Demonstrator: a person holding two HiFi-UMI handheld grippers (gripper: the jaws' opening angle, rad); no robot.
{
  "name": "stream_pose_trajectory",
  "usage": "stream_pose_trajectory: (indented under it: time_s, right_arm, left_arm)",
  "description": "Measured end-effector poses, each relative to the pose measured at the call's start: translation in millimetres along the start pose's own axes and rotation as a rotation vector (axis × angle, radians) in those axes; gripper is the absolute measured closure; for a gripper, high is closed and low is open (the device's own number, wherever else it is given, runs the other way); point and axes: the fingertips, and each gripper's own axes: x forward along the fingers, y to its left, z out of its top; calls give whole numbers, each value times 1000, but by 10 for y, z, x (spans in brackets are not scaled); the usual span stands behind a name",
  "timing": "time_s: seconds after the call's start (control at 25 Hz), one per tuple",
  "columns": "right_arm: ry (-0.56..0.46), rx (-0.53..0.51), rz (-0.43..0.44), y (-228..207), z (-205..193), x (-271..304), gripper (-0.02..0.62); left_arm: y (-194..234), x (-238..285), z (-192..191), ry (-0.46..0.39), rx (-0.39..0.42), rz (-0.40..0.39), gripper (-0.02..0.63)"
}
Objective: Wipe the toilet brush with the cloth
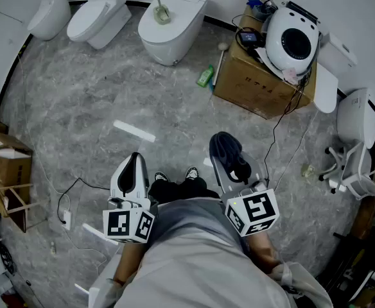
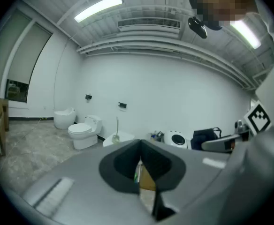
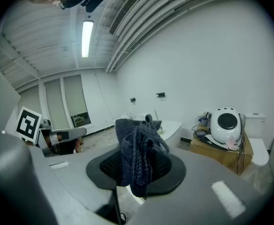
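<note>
Dark blue knitted cloth (image 3: 137, 139) hangs in a bunch from the right hand-held gripper (image 3: 136, 165), whose two jaws are clenched on it. In the head view this hand-held gripper is held low in front of the person's body, over the grey marbled floor (image 1: 78, 101), and the cloth covers its front end.

At the left side, the left hand-held gripper (image 2: 139, 144) is pressed together at the tips and grasps nothing; only a narrow slit behind the tips lets the floor be seen. It is held beside the right one, with the person's shoes between them.

The toilet brush with a thin pale handle (image 1: 161, 11) stands upright on the closed lid of the white oval toilet (image 1: 181, 18) at the far wall, well apart from both hand-held grippers and from the cloth. Two more white toilets (image 1: 101, 15) stand to the left of it.

To the right of the oval toilet a small green bottle (image 1: 205, 76) lies on the floor, just beside a brown cardboard box (image 1: 252, 82). A round white appliance with a dark front (image 1: 293, 43) rests on that box.
</note>
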Motion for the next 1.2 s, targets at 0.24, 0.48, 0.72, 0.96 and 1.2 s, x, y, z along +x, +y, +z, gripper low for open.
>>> stream_pose_trajectory:
  time_s: [0.24,0.48,0.72,0.96,1.2]
  right_arm:
    - [-4,-61,37,31,5,-85,492]
    - [-23,67,115,20,14,-102,491]
    - [-8,79,137,-26,99,117,483]
    - [16,42,129,-156,235,451,482]
    - [97,-34,72,-300,362,951,483]
  left_arm:
    - [-57,-39,29,-11,8,16,606]
    - [-108,-59,-64,15,8,19,606]
    - [42,55,-43,17,-20,43,606]
    - [218,419,73,12,-21,56,606]
    - [477,862,289,8,9,73,606]
